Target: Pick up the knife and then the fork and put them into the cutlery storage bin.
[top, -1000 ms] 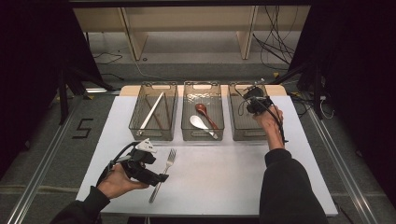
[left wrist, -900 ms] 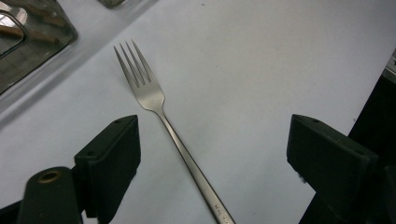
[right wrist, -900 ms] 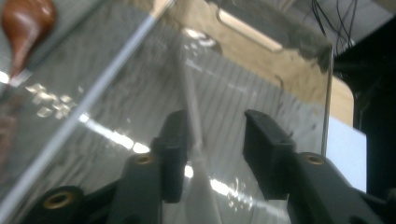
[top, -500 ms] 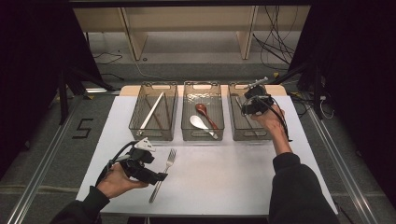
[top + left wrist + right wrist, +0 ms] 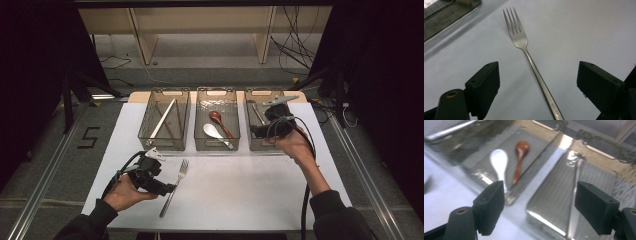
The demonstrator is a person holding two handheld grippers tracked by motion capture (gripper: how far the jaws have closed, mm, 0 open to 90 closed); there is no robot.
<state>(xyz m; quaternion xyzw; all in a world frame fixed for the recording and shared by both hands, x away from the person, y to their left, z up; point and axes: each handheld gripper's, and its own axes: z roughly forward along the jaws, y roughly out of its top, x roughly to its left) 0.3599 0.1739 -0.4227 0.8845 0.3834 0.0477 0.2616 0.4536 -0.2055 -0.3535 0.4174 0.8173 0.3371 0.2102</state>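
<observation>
Jaws of the left gripper stand spread wide on either side of the fork, pressing on nothing; the handle runs up between them and the tines point away toward the bins. Seen from above, this gripper lies low by the fork, which rests flat on the white tabletop, near its front edge and well short of the three clear bins. Jaws of the right gripper have just been opening and now gape with nothing between them, over the near end of the right bin, where a long piece of metal cutlery lies. From above, the right gripper sits at the near part of that right bin. The middle bin holds a white spoon and a brown spoon; the left bin holds chopsticks. The work looks like cutlery sorting: the right side seems to have finished a drop, and the fork is probably next. The left jaws would need to close squarely across the thin handle, low enough to catch it off the flat surface without skidding it, then lift and carry it to the bin it belongs in.
</observation>
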